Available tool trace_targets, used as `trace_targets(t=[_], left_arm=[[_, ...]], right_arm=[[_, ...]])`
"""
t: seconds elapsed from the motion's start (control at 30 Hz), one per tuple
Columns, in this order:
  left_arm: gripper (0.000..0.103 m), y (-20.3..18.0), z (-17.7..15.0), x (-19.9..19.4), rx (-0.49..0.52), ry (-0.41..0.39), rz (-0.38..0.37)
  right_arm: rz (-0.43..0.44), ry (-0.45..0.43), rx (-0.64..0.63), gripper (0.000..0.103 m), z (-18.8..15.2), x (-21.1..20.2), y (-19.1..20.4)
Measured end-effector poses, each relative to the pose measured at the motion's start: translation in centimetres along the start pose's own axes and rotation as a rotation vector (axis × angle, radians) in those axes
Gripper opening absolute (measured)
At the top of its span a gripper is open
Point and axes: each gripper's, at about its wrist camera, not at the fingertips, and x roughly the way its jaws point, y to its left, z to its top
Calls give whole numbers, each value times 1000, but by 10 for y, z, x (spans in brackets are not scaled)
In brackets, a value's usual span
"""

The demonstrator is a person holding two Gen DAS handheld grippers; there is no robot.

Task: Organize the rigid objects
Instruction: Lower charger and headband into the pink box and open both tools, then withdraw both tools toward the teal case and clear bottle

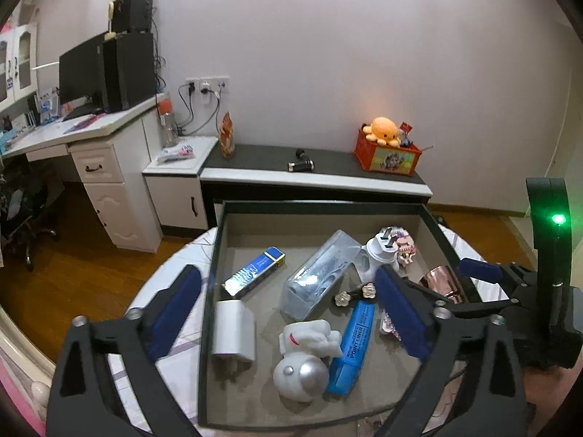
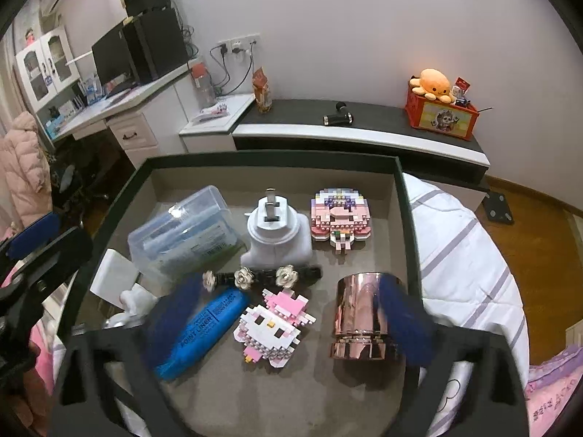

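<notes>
A dark-rimmed tray (image 1: 215, 240) (image 2: 277, 156) holds several objects. In the left wrist view: a blue foil box (image 1: 253, 272), a clear plastic case (image 1: 320, 273), a white adapter (image 1: 233, 331), a white-and-silver astronaut figure (image 1: 306, 357), a blue highlighter (image 1: 351, 346). In the right wrist view: the white plug (image 2: 277, 225), a pink block figure (image 2: 340, 216), a block cat (image 2: 273, 327), a flower hair clip (image 2: 262, 275), a rose-gold cup (image 2: 360, 317). My left gripper (image 1: 288, 309) is open and empty above the tray. My right gripper (image 2: 288, 322) is open and empty, blurred, straddling the highlighter (image 2: 204, 331), the block cat and the cup.
The tray lies on a round table with a white striped cloth (image 2: 459, 255). Behind stand a low dark-topped cabinet (image 1: 313, 174), an orange crate with a plush octopus (image 1: 386, 149), and a white desk with a monitor (image 1: 80, 73). Wooden floor surrounds the table.
</notes>
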Motion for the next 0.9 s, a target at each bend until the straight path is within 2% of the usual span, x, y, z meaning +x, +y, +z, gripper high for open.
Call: trace_targets(t=[0.23,0.47,0.63,0.9], left_arm=[[103,1,-7,-52,9,-67,23],[103,-7,-24,-100,23,-94,48],[103,-19,-46,-133,39,-117,44],[103,-31,-83,-159,26,-115,45]], right_arm=[[2,-76,12,103,-5,-49,7],[-24,-180,-2,103,-24,-114,20],[-25,-246,-6,103,-46,-156,21],[-22,-297,11,103,-99,-203,16]])
